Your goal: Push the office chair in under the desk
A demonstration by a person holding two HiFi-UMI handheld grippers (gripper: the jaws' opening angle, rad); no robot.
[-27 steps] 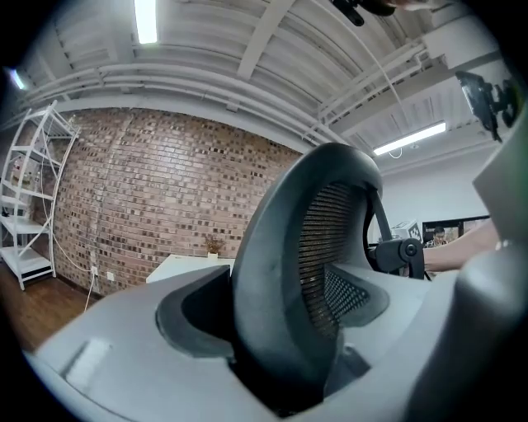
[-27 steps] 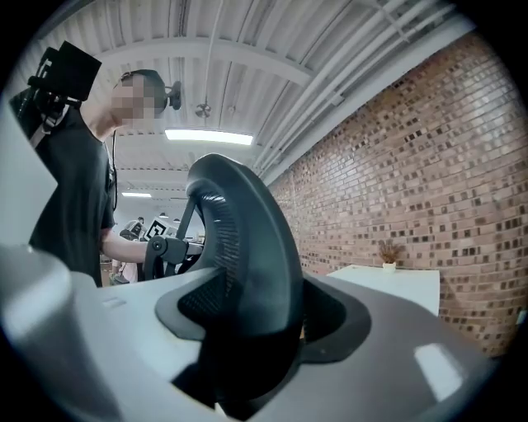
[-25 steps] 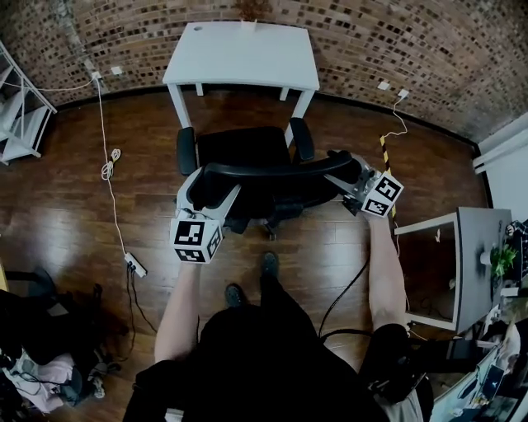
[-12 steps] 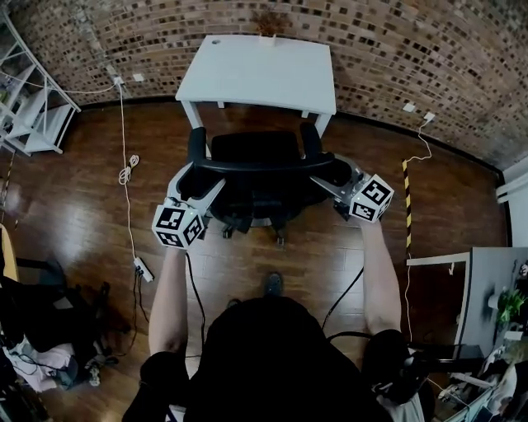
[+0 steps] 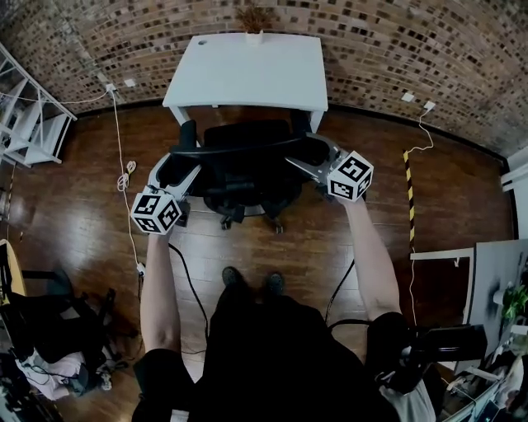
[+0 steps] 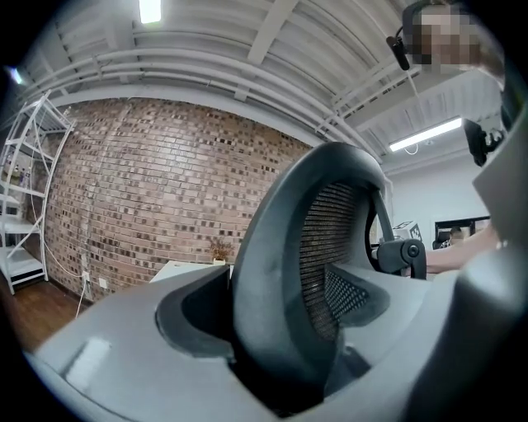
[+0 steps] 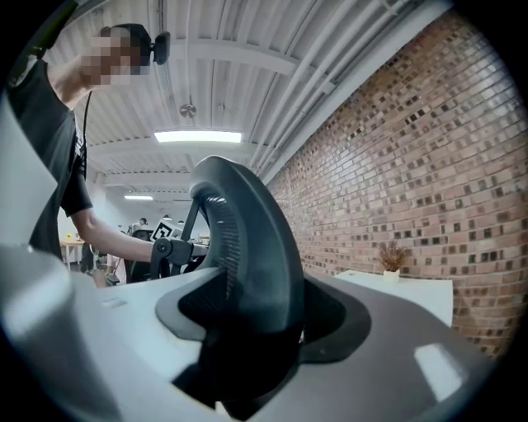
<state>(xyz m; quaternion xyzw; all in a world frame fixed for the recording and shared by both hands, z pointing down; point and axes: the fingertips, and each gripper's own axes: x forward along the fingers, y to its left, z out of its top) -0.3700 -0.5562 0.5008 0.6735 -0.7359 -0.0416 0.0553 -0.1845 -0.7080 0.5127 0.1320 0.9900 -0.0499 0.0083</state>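
The black office chair faces the white desk, its armrests at the desk's front edge. My left gripper is shut on the left side of the backrest rim, and my right gripper is shut on the right side. In the left gripper view the grey backrest frame with its mesh fills the gap between the jaws of the left gripper. The right gripper view shows the dark backrest frame clamped between the jaws of the right gripper. The chair's base is partly hidden under the seat.
A small potted plant stands at the desk's back edge by the brick wall. A white shelf rack is at the left, and a cable trails over the wood floor to a power strip. Yellow-black tape marks the floor right.
The chair has rolled toward the desk with both grippers holding its backrest. The person has stepped forward behind it.
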